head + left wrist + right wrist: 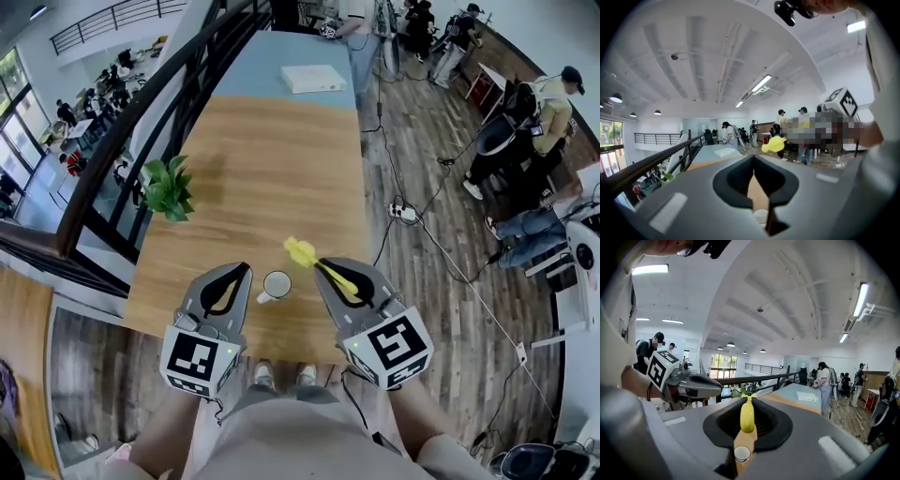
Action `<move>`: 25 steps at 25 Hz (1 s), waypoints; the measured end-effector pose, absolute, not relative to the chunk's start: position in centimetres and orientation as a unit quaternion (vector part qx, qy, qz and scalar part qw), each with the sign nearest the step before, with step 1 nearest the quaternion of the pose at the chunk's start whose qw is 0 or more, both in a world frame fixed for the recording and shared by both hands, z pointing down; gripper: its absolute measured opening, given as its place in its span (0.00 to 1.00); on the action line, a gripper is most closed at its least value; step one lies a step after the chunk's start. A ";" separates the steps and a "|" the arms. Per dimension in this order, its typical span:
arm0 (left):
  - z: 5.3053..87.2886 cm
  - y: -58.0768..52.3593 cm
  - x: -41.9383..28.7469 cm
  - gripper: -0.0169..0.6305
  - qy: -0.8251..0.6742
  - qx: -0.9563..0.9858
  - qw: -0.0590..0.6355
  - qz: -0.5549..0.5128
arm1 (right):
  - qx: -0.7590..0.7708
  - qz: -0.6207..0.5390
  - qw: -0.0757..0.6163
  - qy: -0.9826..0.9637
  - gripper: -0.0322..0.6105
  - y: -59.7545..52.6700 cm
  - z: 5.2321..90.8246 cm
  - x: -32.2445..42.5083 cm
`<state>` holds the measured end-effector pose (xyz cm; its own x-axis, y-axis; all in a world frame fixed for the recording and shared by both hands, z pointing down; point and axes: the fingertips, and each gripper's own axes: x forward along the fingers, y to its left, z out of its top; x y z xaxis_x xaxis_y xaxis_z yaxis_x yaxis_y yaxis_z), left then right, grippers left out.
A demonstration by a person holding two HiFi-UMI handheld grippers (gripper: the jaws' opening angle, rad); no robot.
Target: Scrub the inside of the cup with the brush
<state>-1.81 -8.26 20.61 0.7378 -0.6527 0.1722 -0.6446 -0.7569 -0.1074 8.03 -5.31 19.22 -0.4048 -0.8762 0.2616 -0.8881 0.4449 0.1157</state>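
Left gripper (245,269) first: its jaws are clenched together with nothing in them. Looking along it, the two dark pads meet in a thin seam, and only a sliver of wooden table (272,169) and a bit of the cup's rim show through the gap lower down. It's held up off the table, on the left side of the cup.

Right gripper (325,267) is clamped on the brush (302,251). It's a yellow one, with the handle pinched between the pads and the fluffy yellow head sticking out forward past the jaw tips. From the head view the head sits just beyond the cup and a little to its right, so it's outside the cup. I can't tell whether the head touches the table.

The cup (277,285) is small and white. It stands upright on the wood near the table's near edge, right between the two grippers, with its handle pointing toward the left one. In the right gripper view it shows below the brush handle.

Other stuff: a small green potted plant (169,187) sits at the table's left edge next to a dark railing (141,112). A flat white box (312,78) lies way down at the far end, where the tabletop turns pale blue. There are people standing around in the background, and cables on the floor to the right.
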 end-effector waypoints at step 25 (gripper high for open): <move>12.1 -2.6 -2.9 0.03 0.404 -0.906 0.117 -0.041 | 0.568 -0.071 -0.017 -0.820 0.10 1.6 10.4 9.0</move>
<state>-2.94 -2.62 12.09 0.6705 -0.7416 -0.0207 -0.7225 -0.6463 -0.2457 9.00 1.61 10.43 -0.3548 -0.9286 -0.1091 -0.9334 0.3452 0.0978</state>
